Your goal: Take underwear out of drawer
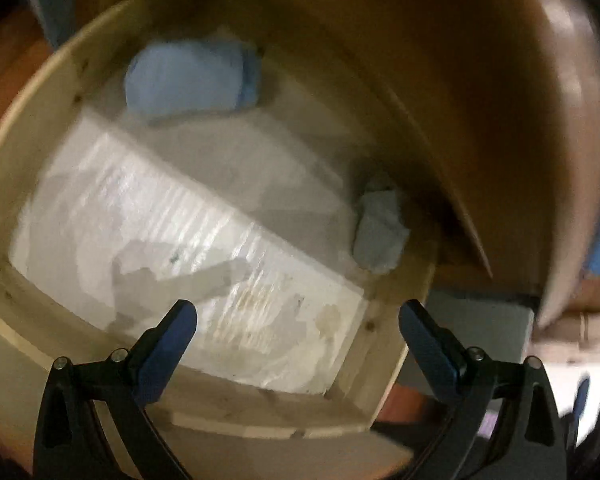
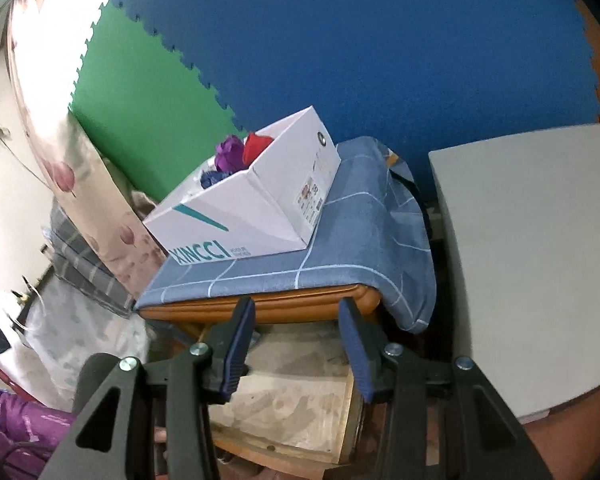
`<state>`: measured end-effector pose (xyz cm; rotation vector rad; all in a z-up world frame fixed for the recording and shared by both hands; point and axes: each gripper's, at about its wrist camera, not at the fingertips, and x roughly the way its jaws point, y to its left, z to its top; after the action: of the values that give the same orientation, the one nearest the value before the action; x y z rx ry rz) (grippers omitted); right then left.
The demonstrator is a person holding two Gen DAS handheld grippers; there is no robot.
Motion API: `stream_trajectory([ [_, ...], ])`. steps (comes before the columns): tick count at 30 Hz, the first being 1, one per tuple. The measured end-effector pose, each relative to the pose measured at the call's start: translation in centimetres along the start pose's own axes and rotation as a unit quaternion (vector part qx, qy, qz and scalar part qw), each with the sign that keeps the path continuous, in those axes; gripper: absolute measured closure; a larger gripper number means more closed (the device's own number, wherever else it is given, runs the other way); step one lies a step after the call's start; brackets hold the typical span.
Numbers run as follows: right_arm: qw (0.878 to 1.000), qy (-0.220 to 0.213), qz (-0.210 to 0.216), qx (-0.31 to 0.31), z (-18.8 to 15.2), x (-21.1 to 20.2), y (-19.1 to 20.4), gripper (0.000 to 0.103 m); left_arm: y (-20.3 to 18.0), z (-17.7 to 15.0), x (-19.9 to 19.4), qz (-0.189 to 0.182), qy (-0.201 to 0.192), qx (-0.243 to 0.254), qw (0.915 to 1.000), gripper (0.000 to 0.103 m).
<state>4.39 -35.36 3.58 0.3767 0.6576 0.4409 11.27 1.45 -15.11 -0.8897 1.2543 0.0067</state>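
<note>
The left wrist view looks down into an open wooden drawer [image 1: 40, 128] lined with white paper. A folded light blue piece of underwear [image 1: 192, 80] lies at its far end. A smaller grey-blue bundle [image 1: 378, 230] rests by the right wall, partly under the brown cabinet front. My left gripper [image 1: 298, 314] hangs open above the near end of the drawer, nothing between its fingers. In the right wrist view my right gripper [image 2: 298, 312] is open and empty. It points toward a white cardboard box [image 2: 260, 204] that holds purple, red and dark blue cloth.
The box stands on a blue checked cloth [image 2: 340, 248] over an orange stool. A grey panel [image 2: 532, 248] rises at the right, a flowered curtain [image 2: 60, 152] at the left. Blue and green foam mats [image 2: 380, 48] cover the floor behind. The brown cabinet front [image 1: 480, 120] overhangs the drawer.
</note>
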Motion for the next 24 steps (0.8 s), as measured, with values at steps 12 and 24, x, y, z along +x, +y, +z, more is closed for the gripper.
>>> stream_trajectory([
  [12, 0.991, -0.056, 0.080, 0.097, -0.8, -4.3, -5.7, 0.059, -4.5, -1.1, 6.4, 0.016, -0.011, -0.070, 0.9973, 0.004],
  [24, 0.987, -0.067, 0.107, 0.102, -1.2, -4.9, -6.9, 0.059, -4.5, -0.4, 10.0, -0.006, -0.012, -0.142, 0.9897, 0.005],
])
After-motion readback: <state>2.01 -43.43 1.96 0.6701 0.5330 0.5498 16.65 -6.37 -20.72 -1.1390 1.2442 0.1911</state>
